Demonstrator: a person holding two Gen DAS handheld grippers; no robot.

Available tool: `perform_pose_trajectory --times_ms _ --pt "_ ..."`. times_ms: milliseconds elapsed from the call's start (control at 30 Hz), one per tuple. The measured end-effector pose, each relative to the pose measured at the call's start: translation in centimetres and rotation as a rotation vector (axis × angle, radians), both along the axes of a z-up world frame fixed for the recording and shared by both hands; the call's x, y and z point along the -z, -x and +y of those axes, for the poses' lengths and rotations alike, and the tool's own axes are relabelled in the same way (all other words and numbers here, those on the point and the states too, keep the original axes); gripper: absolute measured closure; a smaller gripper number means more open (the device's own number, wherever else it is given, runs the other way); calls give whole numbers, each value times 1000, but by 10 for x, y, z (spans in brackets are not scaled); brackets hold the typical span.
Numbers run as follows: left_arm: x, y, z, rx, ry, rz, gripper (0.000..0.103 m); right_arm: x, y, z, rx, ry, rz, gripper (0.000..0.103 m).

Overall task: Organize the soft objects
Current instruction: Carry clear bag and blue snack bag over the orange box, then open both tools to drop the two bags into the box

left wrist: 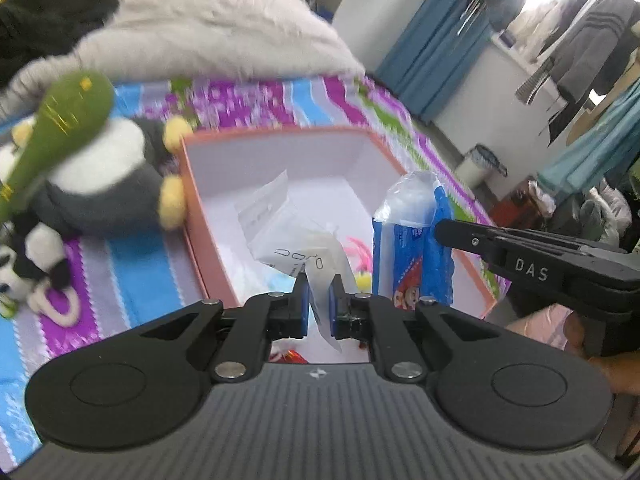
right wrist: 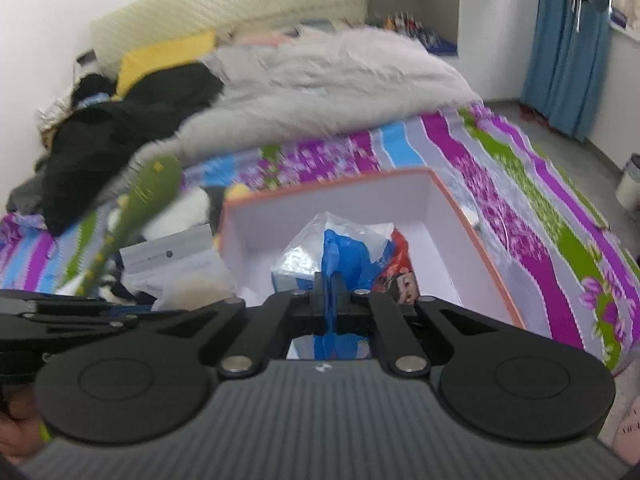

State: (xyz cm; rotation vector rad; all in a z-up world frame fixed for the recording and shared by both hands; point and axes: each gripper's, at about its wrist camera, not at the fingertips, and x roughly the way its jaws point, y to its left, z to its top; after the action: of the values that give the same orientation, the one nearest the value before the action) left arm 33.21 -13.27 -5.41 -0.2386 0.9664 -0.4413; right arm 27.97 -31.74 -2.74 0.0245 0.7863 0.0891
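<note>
Above box (left wrist: 280, 148), blurred bag (left wrist: 296, 236) clamped

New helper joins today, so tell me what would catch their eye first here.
The orange-rimmed box sits open on the striped bedspread. Over it, the left gripper pinches a clear plastic bag and the right gripper a blue tissue pack. A penguin plush lies beside the box.

A: Where do the two views look from?
B: Each sits on a gripper, angled down, close above the open box (left wrist: 280, 160) on the striped bedspread (right wrist: 520, 208).
A: What do they share?
B: The box, the bedspread, the grey fur blanket (left wrist: 208, 28).
</note>
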Motion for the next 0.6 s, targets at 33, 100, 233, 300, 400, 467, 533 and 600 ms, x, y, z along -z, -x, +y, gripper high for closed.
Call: perform_pose_trajectory --times_ms 33,100,233,300,400,467,533,600 --pt "6 -4 -4 8 -7 13 92 7 -3 -4 10 7 17 98" --pt "15 -9 -11 11 -21 36 92 19 -9 -9 22 7 48 98" --pt "28 -16 -17 18 -38 69 91 38 -9 -17 43 -8 87 97" --pt "29 -17 -18 19 -44 76 91 41 -6 -19 44 -23 94 97" --pt "29 -17 -19 25 -43 96 84 41 -7 -21 47 -40 88 95" --pt "27 -18 -18 19 -39 89 64 39 -10 -24 63 -42 99 94" --pt "22 -16 -16 13 -44 64 60 36 -10 -26 66 -47 93 80" --pt "14 -12 -14 13 -44 42 60 31 -5 -28 67 -62 69 62"
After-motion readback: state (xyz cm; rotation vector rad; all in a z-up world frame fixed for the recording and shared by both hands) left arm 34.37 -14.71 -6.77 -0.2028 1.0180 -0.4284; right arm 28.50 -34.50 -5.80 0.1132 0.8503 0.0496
